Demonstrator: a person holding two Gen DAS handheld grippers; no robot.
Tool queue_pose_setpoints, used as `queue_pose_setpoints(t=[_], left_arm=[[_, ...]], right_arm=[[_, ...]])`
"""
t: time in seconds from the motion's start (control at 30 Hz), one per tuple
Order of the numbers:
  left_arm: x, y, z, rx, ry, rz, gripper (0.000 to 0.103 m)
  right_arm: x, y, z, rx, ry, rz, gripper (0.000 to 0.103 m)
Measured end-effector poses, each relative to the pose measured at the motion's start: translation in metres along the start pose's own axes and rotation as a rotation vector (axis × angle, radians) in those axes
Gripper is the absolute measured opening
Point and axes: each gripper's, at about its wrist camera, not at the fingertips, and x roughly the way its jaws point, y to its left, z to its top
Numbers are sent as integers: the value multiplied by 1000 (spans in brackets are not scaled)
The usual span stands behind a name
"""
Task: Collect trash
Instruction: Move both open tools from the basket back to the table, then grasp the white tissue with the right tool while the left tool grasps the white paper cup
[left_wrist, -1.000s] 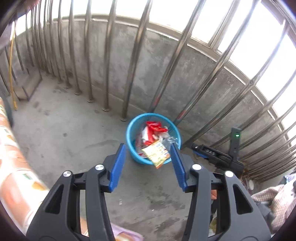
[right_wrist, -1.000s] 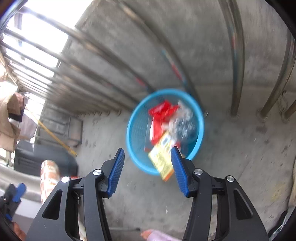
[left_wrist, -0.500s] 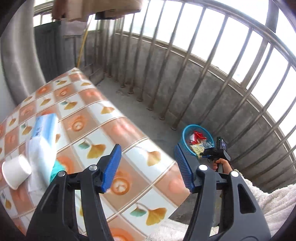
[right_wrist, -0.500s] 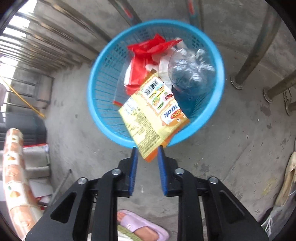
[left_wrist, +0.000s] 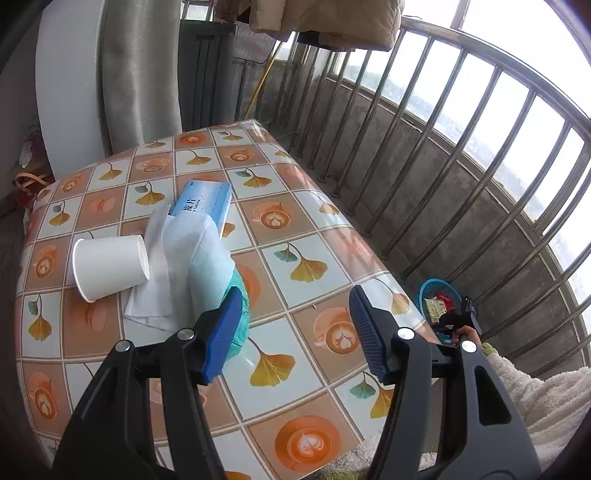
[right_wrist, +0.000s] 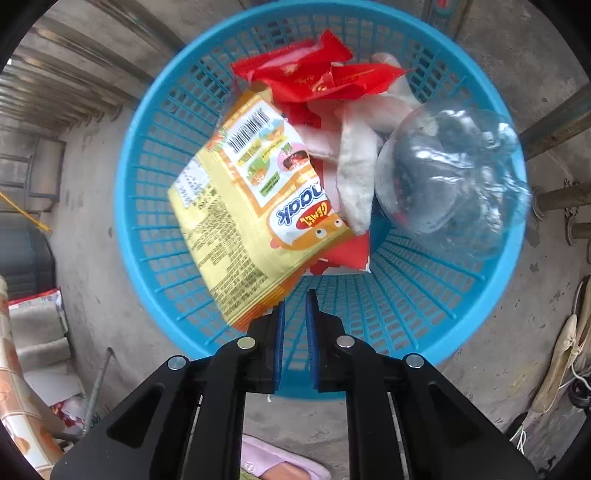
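1. Here the left gripper (left_wrist: 295, 332) hangs over the table (left_wrist: 303, 221), jaws spread wide with nothing between them.
2. On the table lie a white cup (left_wrist: 110, 267) on its side, a tissue (left_wrist: 184, 258) just beside it and partly under it, a blue box (left_wrist: 203, 201) touching the tissue's far edge, and a teal item (left_wrist: 240, 314) half hidden behind the left blue pad.
3. Beyond the table's far corner, near the railing (left_wrist: 461, 166), a blue basket (left_wrist: 439, 291) sits on the concrete floor; the right gripper (left_wrist: 458, 317) shows above it in a hand.
4. In the right wrist view the right gripper (right_wrist: 293, 332) points down into the basket (right_wrist: 147, 221), jaws nearly pressed together with a thin gap; whether they pinch anything I cannot tell.
5. A yellow snack bag (right_wrist: 240, 206) leans against the near wall of the basket, its lower corner just beside the left pad.
6. Also in the basket: red wrappers (right_wrist: 314, 77), white scraps (right_wrist: 354, 166) and a crumpled clear bottle (right_wrist: 450, 170) on the right.
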Motion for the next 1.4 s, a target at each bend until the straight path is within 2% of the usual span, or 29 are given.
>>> queue_pose_setpoints(t=[0.13, 0.17, 0.27, 0.4, 0.47, 0.57, 0.67, 0.83, 0.93, 1.07, 1.17, 1.23, 1.33, 1.4], left_arm=[[1, 6, -2, -26, 0, -30, 57], [3, 7, -3, -28, 0, -38, 57], [1, 12, -7, -27, -4, -53, 58], [-3, 25, -13, -53, -9, -66, 59], [-7, 33, -19, -57, -17, -52, 61], [-13, 48, -27, -70, -26, -31, 62], [-20, 65, -34, -89, -39, -3, 62], [-37, 96, -42, -114, -97, 47, 62], [-47, 115, -44, -124, -139, 93, 62], [-57, 141, -45, -173, -187, 97, 62], [-56, 157, -43, -199, -221, 83, 62], [-52, 168, -41, -225, -240, 54, 62], [-39, 185, -36, -296, -233, -8, 62], [-30, 197, -33, -343, -230, -39, 55]], right_arm=[[-35, -2, -15, -32, -60, -6, 38], [-45, -4, -21, -39, -77, 0, 41], [-79, -4, -41, -55, -118, 24, 43], [-132, 6, -70, -103, -178, 100, 44], [-160, 24, -92, -157, -220, 144, 52], [-205, 67, -126, -281, -264, 209, 55], [-243, 121, -166, -418, -265, 316, 57], [-274, 213, -234, -640, -183, 524, 60], [-276, 268, -281, -774, -114, 579, 60], [-259, 326, -348, -916, 2, 622, 60], [-246, 354, -394, -969, 71, 621, 60], [-236, 365, -413, -977, 116, 622, 60], [-225, 376, -423, -934, 178, 641, 60], [-221, 387, -426, -901, 184, 646, 60]])
